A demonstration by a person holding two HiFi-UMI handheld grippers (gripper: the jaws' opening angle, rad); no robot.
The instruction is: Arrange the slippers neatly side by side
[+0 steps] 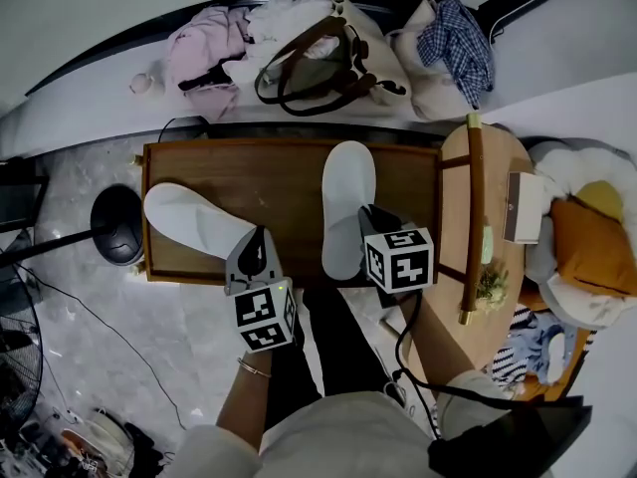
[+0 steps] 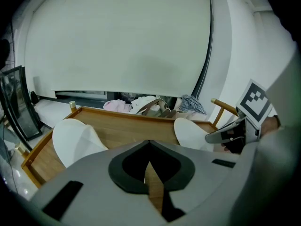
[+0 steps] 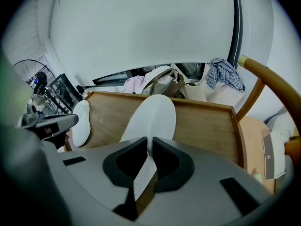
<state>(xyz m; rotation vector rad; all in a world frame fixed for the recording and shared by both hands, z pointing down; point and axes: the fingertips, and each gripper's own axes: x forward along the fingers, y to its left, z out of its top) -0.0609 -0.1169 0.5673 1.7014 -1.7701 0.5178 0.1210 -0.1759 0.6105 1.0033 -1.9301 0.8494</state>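
Far left, on the pale floor, a black round stand base (image 1: 117,223) sits just beside the wooden tray (image 1: 249,147). On the tray's left part lies the left slipper (image 1: 184,217), white, angled, with its toe toward the tray's left edge and its heel toward me.

My left gripper (image 1: 257,239) is at that heel end. In the left gripper view its jaws are pressed together at the tips and carry nothing; through the narrow gap behind the tips I see only the tray's wood. The left slipper (image 2: 70,138) lies to the left of those jaws, near them but not between them.

In the tray's middle the right slipper (image 1: 346,192) lies almost straight, toe pointing away from me, well apart from the left one. My right gripper (image 1: 363,212) is at its near right edge. In the right gripper view the jaws are nearly closed and pinch a thin white edge of the right slipper (image 3: 150,119), which runs on ahead of the tips over the wood.

To the right of the tray stands a curved wooden bar (image 1: 475,217).
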